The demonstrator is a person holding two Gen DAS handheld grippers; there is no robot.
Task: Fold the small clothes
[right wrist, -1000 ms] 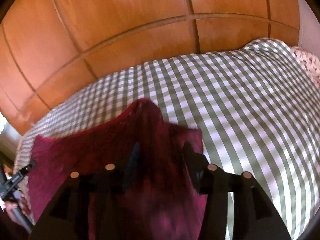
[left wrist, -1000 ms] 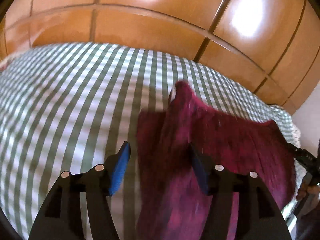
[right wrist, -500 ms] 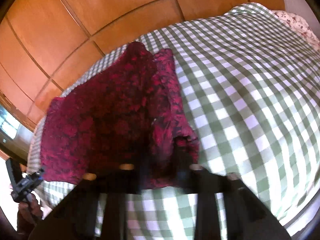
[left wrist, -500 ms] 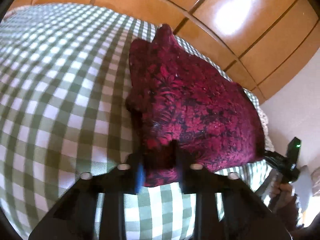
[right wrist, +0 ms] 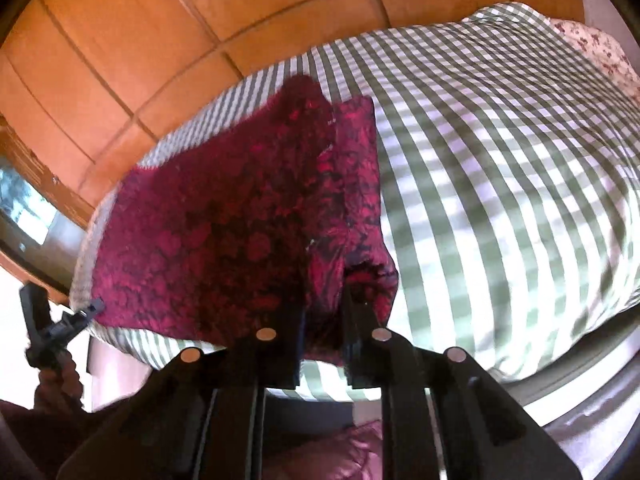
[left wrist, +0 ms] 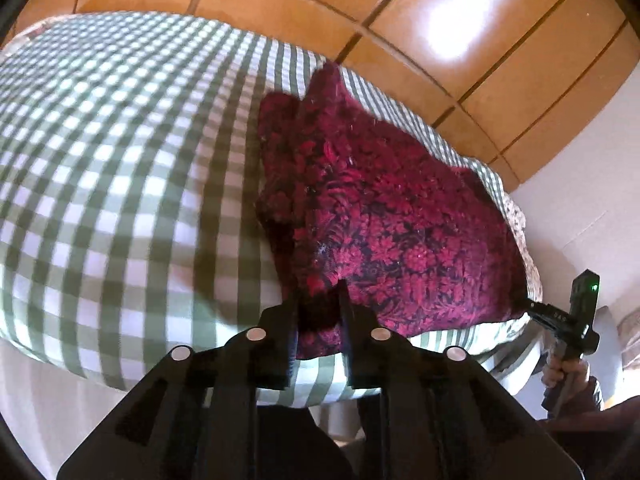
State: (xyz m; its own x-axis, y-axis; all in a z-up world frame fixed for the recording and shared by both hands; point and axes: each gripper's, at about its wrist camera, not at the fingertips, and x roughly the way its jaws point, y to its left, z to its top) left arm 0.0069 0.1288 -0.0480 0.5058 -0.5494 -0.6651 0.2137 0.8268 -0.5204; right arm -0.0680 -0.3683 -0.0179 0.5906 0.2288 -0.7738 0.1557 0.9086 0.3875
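A dark red floral garment lies spread on the green-and-white checked bed cover, reaching the bed's near edge. My left gripper sits at the garment's near left corner. Its jaws are opening, with the hem still bunched and pinched between the pads. My right gripper sits at the near right corner the same way, jaws opening with folded cloth between them. Each gripper also shows at the far corner in the other's view: right gripper, left gripper.
Glossy wooden wardrobe panels rise behind the bed. A floral pillow lies at the far right end. The person's hand holds the right gripper's handle. The cover stretches wide to the sides of the garment.
Both grippers, open over the garment a second ago, shut on its near hem and drew back. The garment now lies closer to the bed's near edge.
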